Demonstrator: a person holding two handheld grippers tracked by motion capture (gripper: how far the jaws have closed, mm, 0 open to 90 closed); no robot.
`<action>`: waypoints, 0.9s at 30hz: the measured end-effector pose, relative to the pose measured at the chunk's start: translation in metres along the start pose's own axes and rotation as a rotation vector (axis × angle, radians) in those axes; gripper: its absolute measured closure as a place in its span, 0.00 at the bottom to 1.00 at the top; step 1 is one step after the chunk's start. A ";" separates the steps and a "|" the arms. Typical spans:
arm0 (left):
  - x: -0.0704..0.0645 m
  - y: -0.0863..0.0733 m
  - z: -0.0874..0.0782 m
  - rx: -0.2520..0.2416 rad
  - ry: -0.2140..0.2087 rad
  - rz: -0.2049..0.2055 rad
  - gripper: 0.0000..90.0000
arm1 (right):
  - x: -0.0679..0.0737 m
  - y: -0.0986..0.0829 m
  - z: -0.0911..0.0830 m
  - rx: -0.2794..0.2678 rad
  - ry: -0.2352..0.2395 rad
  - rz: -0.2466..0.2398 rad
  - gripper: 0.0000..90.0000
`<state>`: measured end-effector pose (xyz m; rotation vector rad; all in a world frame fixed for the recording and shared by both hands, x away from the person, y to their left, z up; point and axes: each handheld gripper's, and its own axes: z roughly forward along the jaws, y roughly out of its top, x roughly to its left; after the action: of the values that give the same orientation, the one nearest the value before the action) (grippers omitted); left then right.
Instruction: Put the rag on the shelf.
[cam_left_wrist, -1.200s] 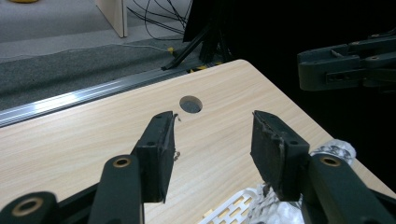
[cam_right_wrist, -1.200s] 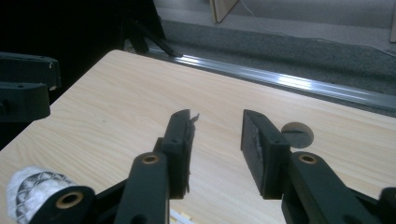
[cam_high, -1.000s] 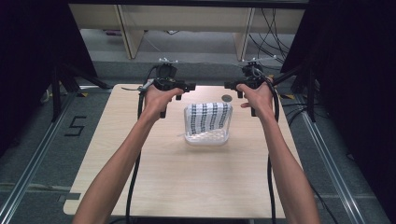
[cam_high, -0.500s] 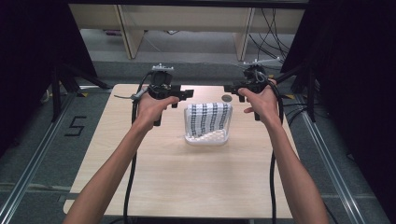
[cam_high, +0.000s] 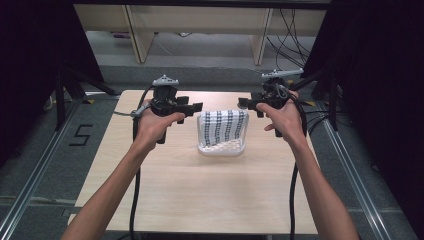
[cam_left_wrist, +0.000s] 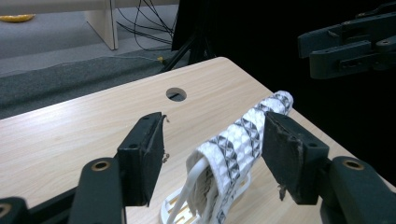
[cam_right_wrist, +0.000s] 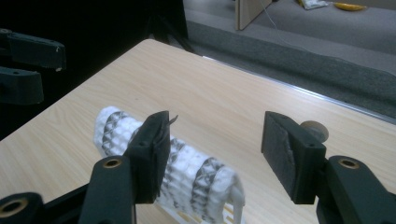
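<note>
Left gripper (cam_high: 196, 106) jaws wide apart, right gripper (cam_high: 243, 102) likewise wide, both held above table (cam_high: 200, 195), flanking patterned cloth (cam_high: 223, 126) draped over white basket (cam_high: 221, 147) at table centre

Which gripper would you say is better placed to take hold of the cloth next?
Left, probably. The left gripper is open with the cloth between its fingers; the right gripper's open fingers sit beside it.

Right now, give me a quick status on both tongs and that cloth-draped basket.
Left tongs open, empty. Right tongs open, empty. Patterned cloth draped over white basket, midway between them, untouched. Nothing blocking on the table.
</note>
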<state>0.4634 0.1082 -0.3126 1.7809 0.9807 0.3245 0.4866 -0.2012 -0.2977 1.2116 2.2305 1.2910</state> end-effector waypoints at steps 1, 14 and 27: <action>0.000 -0.002 -0.002 0.004 -0.001 0.004 0.43 | 0.002 -0.002 -0.002 0.008 -0.003 0.017 0.48; -0.005 -0.024 -0.012 0.004 -0.034 0.001 0.43 | 0.007 -0.023 -0.005 -0.004 0.029 -0.001 0.47; -0.009 -0.042 -0.022 -0.008 -0.057 0.005 0.42 | 0.014 -0.044 -0.015 -0.033 0.058 -0.009 0.46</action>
<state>0.4245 0.1220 -0.3377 1.7765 0.9337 0.2788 0.4458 -0.2095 -0.3231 1.1660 2.2428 1.3700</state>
